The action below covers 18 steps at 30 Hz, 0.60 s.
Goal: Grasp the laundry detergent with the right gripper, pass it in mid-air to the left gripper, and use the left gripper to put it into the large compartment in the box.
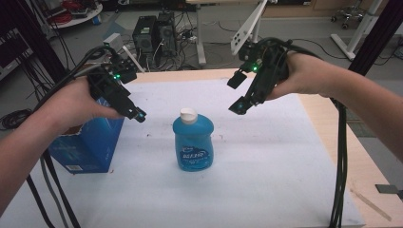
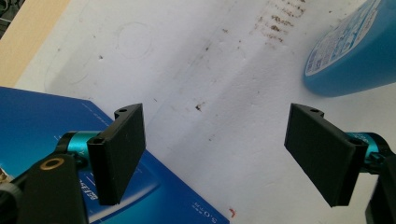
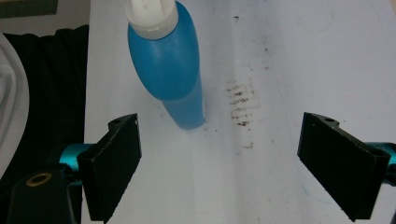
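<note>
Object: translucent blue plastic bottle with white cap [image 1: 193, 140], upright, mid-desk on the white foam sheet [image 1: 266, 156].
Neighbour: blue cardboard box [image 1: 88, 145] just left of the bottle, not touching it.
Left tongs [image 1: 139, 115]: jaws spread wide, nothing between them, hovering above the box edge (bottle base at upper right in the left gripper view).
Right tongs [image 1: 236, 92]: also wide apart and empty, raised above and right of the cap.
Handling: looks liquid-filled, so fairly heavy; smooth rounded walls likely slippery and squeezable.
Grip spot: the narrower waist across the flat faces, or the stiff neck under the cap; a high pinch risks tipping.
</note>
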Available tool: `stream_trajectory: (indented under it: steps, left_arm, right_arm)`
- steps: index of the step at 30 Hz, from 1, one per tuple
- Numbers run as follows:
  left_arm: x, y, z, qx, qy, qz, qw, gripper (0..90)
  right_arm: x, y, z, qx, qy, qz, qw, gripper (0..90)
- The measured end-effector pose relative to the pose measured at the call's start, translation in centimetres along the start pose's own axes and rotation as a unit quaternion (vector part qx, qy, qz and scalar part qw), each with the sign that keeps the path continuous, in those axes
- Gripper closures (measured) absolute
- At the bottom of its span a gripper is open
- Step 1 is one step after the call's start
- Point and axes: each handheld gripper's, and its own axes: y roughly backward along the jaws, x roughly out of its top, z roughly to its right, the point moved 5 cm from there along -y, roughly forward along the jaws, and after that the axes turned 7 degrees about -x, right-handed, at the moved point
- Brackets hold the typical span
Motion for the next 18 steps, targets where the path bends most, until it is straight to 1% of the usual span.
stream_trajectory:
  steps: [3,4,5,7,9,14,15,18]
  left_arm:
    - [0.0,0.1,-0.1,0.001,-0.008,-0.007,0.9999,20.7]
    - [0.0,0.1,0.0,0.001,-0.002,0.000,1.0000,20.7]
    - [0.1,0.1,0.0,0.002,-0.003,0.000,1.0000,20.7]
    - [0.1,0.1,0.0,0.002,-0.002,0.003,1.0000,20.7]
    - [0.1,0.2,0.0,0.003,-0.004,0.001,1.0000,20.7]
    - [0.1,0.1,0.1,0.002,-0.005,0.001,1.0000,20.7]
    - [0.1,0.2,0.0,0.002,-0.009,-0.002,1.0000,20.7]
    - [0.2,0.1,0.1,0.001,-0.007,0.002,1.0000,20.7]
  right_arm:
    - [0.0,-1.0,-0.7,0.006,0.009,-0.001,0.9999,13.0]
    - [0.0,-1.2,-0.9,0.006,0.011,-0.002,0.9999,13.0]
    - [0.0,-1.5,-1.2,0.011,0.011,-0.004,0.9999,13.0]
    - [0.1,-2.1,-1.5,0.011,0.017,-0.003,0.9998,13.0]
    - [0.2,-2.7,-1.9,0.016,0.021,-0.003,0.9996,13.0]
    - [0.5,-3.9,-2.7,0.019,0.032,-0.004,0.9993,13.0]
    - [0.5,-4.2,-2.9,0.021,0.032,-0.003,0.9992,13.0]
    - [0.5,-4.9,-3.2,0.022,0.033,-0.007,0.9992,13.0]
